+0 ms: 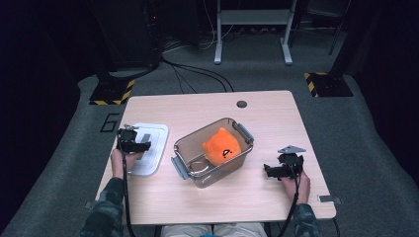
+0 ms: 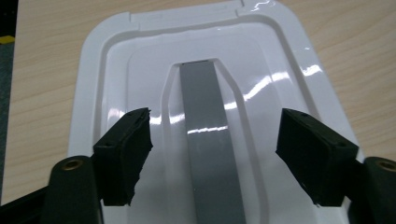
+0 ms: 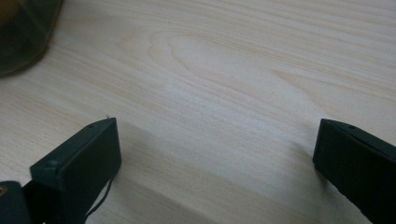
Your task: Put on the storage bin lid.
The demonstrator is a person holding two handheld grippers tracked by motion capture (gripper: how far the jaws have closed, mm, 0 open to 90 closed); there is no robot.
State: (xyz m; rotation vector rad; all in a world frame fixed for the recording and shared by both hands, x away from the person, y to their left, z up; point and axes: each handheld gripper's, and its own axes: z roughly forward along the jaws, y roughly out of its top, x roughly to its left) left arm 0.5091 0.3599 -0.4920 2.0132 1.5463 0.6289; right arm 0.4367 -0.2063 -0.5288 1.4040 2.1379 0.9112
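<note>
The left hand-held gripper is hanging over the white lid, which is lying flat on the left part of the worktop, just beside the clear storage box. Its jaws are standing apart, one on each side of the lid's grey handle strip, with nothing pressed between them.

Risk, as judged: the pads are straddling a low, glossy strip sunk in a recess. If they are closing too high, they are likely to slide off the handle, and the lid may skid on the smooth worktop or tip when lifted off-centre.

At centre, the box is sitting at an angle with an orange plush toy inside, rising to about the rim. A lid brought down on it may be failing to seat if the toy is standing proud.

At right, the right hand-held gripper is resting low near the worktop, jaws wide apart and empty, close enough to steady the box.

The high view is giving the whole layout and the toy. The left gripper view is showing how the handle lies between the pads. The right gripper view is showing bare wood and a corner of the box.
</note>
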